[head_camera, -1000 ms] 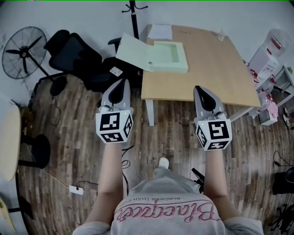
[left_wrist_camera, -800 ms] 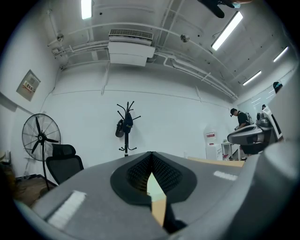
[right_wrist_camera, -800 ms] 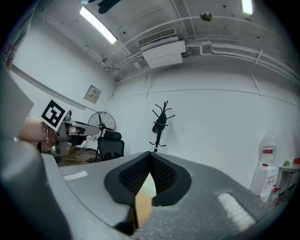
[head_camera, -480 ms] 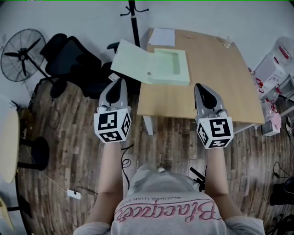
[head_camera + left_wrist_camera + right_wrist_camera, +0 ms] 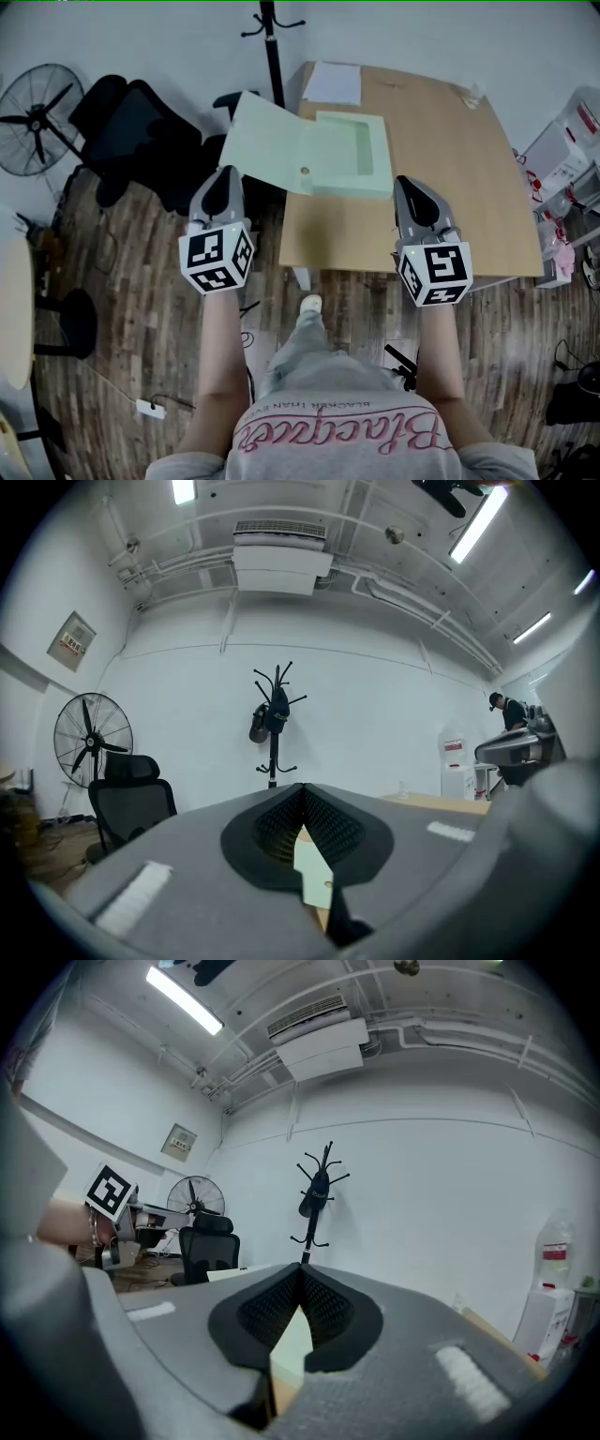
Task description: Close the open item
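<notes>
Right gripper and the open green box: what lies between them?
Only bare wooden table lies between the right gripper and the green box; the head view shows this.

Head view steeply down over table point(image 5: 441, 178); gripper views level, sharing coat stand point(image 5: 273, 726), seemingly distant.

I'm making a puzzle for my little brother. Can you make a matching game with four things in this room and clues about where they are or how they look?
Things:
1. green box
2. sheet of paper
3. fan
4. office chair

Clues:
a. black and padded, next to the table
b. open, its lid hanging past the table edge
c. white, flat at the table's far edge
d. round wire cage, far left in the head view

Pairs: 1-b, 2-c, 3-d, 4-a
</notes>
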{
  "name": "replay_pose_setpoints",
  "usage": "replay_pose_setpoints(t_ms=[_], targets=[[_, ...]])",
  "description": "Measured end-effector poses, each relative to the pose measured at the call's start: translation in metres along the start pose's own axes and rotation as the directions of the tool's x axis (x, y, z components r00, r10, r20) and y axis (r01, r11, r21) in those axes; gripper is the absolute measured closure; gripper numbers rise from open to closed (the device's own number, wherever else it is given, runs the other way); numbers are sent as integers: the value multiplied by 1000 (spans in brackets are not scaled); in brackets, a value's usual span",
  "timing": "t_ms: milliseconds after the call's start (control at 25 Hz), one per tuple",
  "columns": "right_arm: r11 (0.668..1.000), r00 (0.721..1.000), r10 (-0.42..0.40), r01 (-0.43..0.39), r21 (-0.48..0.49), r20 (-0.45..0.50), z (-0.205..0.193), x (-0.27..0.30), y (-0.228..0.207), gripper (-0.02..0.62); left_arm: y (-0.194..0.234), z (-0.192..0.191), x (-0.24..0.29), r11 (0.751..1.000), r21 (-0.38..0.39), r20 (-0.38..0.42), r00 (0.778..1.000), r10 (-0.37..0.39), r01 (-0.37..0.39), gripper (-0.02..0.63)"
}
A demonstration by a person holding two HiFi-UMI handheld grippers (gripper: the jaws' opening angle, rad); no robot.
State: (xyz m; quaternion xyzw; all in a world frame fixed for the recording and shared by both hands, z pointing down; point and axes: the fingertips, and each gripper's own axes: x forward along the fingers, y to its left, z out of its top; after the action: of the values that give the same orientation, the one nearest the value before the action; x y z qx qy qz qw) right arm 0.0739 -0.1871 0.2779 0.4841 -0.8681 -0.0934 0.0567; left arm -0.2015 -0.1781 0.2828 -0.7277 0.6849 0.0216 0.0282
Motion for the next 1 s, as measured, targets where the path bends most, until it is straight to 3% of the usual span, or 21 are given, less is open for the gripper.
replay_pose_setpoints(t_ms=[520,1000], targets=[[999,999,-26,27,28,-38,-4,126,-40,594,88,-32,107,997,-44,-75,995,67,-71,594],[994,982,105,-107,-6,-155,-44,231,-9,594,153,-84,154,986,-72,-179,974,138,-152,594]])
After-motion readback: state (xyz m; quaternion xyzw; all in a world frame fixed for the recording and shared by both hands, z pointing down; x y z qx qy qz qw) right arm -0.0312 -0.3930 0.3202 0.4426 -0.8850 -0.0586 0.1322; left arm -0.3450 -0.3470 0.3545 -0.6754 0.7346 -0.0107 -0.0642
